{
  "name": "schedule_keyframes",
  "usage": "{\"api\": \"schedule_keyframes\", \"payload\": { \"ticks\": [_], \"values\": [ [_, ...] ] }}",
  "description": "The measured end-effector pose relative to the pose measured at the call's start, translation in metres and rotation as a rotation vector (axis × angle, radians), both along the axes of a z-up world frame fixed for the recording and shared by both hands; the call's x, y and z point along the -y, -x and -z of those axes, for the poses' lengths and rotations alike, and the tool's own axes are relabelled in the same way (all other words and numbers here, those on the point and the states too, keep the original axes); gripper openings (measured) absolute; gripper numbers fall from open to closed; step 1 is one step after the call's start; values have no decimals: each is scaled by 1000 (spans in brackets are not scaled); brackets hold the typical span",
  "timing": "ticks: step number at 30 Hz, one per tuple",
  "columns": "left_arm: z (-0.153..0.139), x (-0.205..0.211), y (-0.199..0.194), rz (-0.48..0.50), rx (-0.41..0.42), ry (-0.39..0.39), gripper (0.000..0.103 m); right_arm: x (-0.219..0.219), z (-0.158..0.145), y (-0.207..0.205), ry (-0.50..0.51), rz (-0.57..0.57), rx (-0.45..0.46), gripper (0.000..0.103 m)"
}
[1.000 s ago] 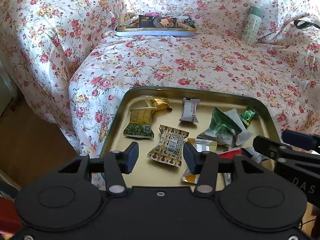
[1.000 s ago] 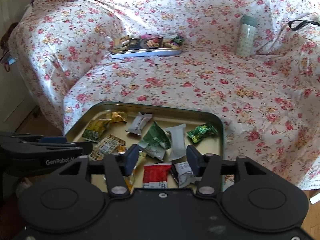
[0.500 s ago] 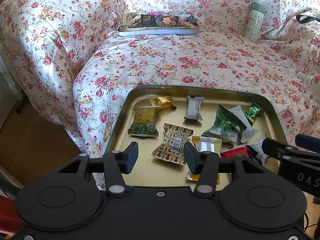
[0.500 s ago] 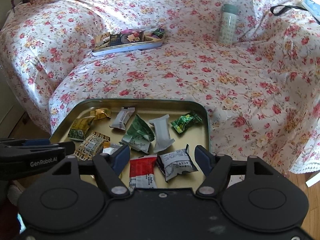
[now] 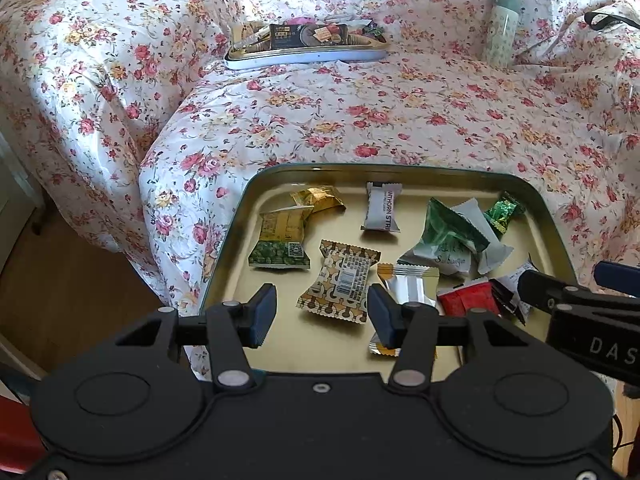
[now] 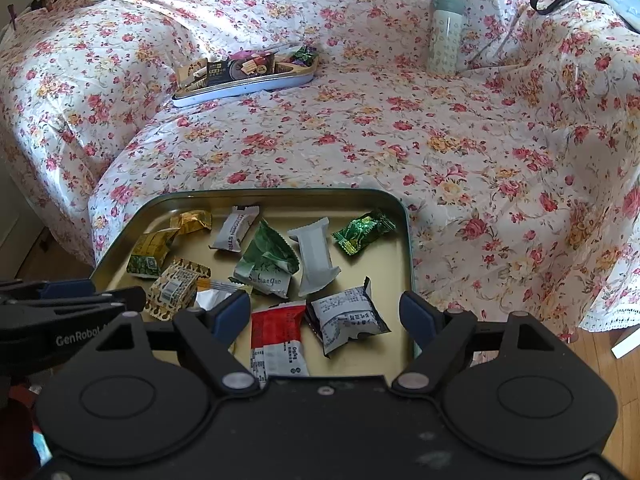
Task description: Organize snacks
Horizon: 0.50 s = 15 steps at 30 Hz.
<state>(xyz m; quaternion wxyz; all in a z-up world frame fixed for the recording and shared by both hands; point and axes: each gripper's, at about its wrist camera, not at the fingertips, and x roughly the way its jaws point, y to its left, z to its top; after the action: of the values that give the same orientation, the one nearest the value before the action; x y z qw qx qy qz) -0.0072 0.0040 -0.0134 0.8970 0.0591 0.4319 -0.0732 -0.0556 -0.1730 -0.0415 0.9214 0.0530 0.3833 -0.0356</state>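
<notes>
- Over the near end of the gold tray [image 6: 404, 240]: red packet [image 6: 276, 326] and white printed packet [image 6: 348, 318] lying side by side, touching or nearly so, both framed by the right gripper [image 6: 325, 316].
- Right gripper: jaws just been opening, now wide, pads pressing on nothing (both packets between them, neither gripped). Risk: closing from this spread could catch two wrappers at once, or pinch only a crimped edge and let the packet slip out on the lift.
- Right-hand pad close to the tray's rim: could snag or tip the tray on the soft floral cover [image 6: 460, 140] (a poor footing for a shallow tin).
- Left gripper [image 5: 322, 314]: part open, empty, poised over the patterned brown-and-white packet [image 5: 340, 280]; silver packet [image 5: 408, 282] just beside, partly under the right pad, so could be dragged along.
- Both grippers close together over the same end of the tray: a collision likely if both descend together.
- Far tray [image 6: 248, 84], already loaded with snacks, well apart toward the back; a loose hold could drop a packet onto the cover on the way.
- Pale green bottle [image 6: 446, 36] upright, further off to the right, out of the likely path.
</notes>
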Motion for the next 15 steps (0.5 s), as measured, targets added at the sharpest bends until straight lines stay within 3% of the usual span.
{"api": "schedule_keyframes", "payload": {
  "ticks": [15],
  "values": [
    [0, 2, 0, 8, -10, -1, 57, 0, 1, 0, -1, 2, -3, 86]
  ]
}}
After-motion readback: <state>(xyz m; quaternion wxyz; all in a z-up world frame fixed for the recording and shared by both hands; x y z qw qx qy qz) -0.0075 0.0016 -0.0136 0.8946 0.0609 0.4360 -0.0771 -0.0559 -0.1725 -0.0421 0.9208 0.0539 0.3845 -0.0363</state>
